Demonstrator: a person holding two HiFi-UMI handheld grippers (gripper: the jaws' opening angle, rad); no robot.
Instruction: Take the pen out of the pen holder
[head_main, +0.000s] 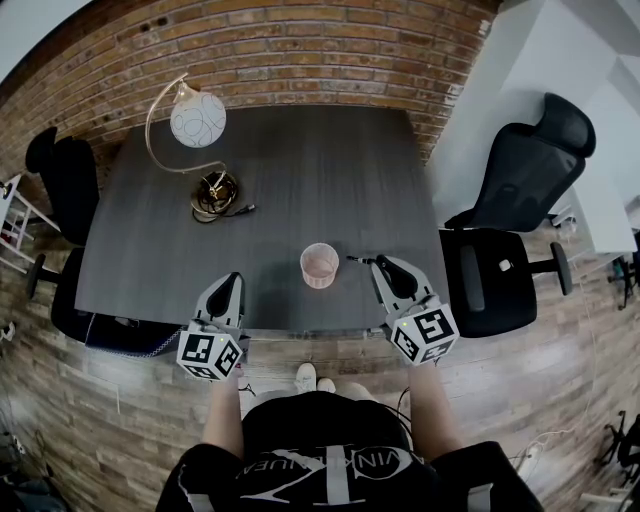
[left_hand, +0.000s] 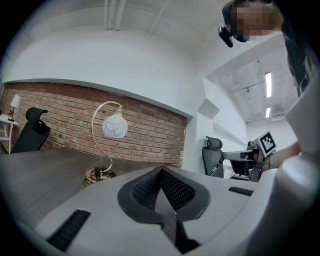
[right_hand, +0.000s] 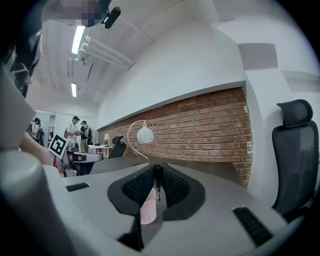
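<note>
A pale pink mesh pen holder (head_main: 319, 265) stands upright near the front edge of the dark grey table (head_main: 300, 170). My right gripper (head_main: 383, 266) hovers just right of it, shut on a thin dark pen (head_main: 357, 260) that sticks out level toward the holder. In the right gripper view the pen (right_hand: 157, 179) is pinched between the pads, its tip hanging down, with the pen holder (right_hand: 148, 208) below and beyond it. My left gripper (head_main: 234, 282) rests at the front edge, left of the holder, shut and empty, as the left gripper view shows for the left gripper (left_hand: 161, 172).
A curved lamp with a white globe (head_main: 197, 120) and a coiled cable at its base (head_main: 214, 196) stand at the back left. Black office chairs sit at the right (head_main: 515, 200) and left (head_main: 65, 180). A brick wall runs behind. People stand far off (right_hand: 75, 129).
</note>
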